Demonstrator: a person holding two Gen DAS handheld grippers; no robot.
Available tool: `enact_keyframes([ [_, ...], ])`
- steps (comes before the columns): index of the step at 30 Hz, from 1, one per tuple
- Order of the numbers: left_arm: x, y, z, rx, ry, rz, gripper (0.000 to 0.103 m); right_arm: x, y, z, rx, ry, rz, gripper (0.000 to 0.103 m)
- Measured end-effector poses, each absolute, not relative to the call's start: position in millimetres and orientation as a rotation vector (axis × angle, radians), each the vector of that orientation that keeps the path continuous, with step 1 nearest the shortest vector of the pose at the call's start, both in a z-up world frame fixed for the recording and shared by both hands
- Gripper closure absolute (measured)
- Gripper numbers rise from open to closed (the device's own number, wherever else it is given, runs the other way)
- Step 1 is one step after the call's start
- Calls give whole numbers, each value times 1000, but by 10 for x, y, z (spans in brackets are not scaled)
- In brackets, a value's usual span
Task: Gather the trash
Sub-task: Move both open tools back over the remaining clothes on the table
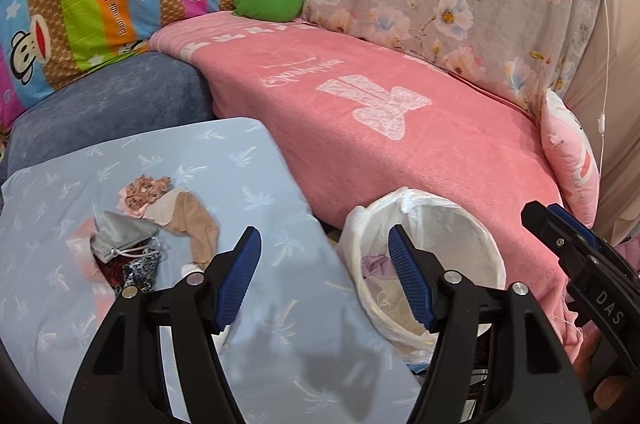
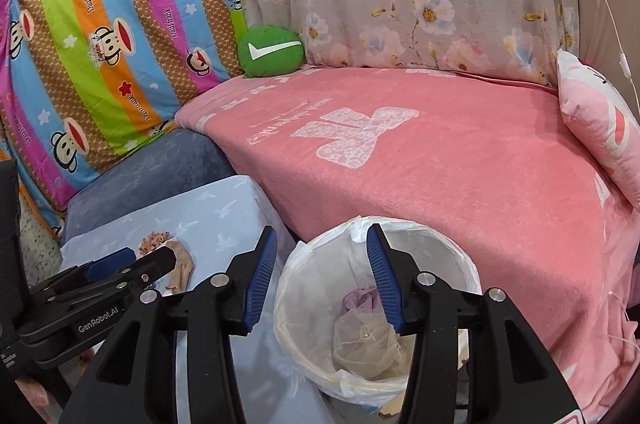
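The trash is a little pile of cloth scraps (image 1: 140,232) on the light blue cushion (image 1: 248,152), ahead and to the left of my left jaws (image 1: 325,280). My left jaws are wide apart and hold nothing. The white bin (image 2: 448,256) with its plastic bag sits right under my right jaws (image 2: 322,278), which are wide apart and bare too. Some crumpled stuff (image 2: 360,340) lies inside it. Past both jaws is the pink blanket (image 2: 460,160) with a green round pillow (image 2: 270,51) at its far end

A home living room or bedroom: ahead of the tool lies a pink blanket (image 2: 440,176) over a couch, backed by cartoon bedsheets (image 2: 104,64) and pillows.
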State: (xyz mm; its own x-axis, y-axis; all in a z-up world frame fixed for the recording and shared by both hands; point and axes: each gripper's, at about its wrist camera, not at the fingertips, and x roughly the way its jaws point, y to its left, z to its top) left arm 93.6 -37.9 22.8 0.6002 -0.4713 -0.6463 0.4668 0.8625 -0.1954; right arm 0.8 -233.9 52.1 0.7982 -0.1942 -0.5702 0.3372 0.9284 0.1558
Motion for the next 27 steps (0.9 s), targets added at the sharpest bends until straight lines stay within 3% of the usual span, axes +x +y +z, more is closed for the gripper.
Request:
enact_keyframes([
  [14,991,63,81,-47,774,-465,39,153,-1827,362,228,636,-215,55],
  [18,1031,236,18,-70,786,-438,30,196,-1657,310,216,648,-195,51],
  [27,1156,679,-133,-103,813,-351,24,375,-1254,148,196,700,-132,51],
])
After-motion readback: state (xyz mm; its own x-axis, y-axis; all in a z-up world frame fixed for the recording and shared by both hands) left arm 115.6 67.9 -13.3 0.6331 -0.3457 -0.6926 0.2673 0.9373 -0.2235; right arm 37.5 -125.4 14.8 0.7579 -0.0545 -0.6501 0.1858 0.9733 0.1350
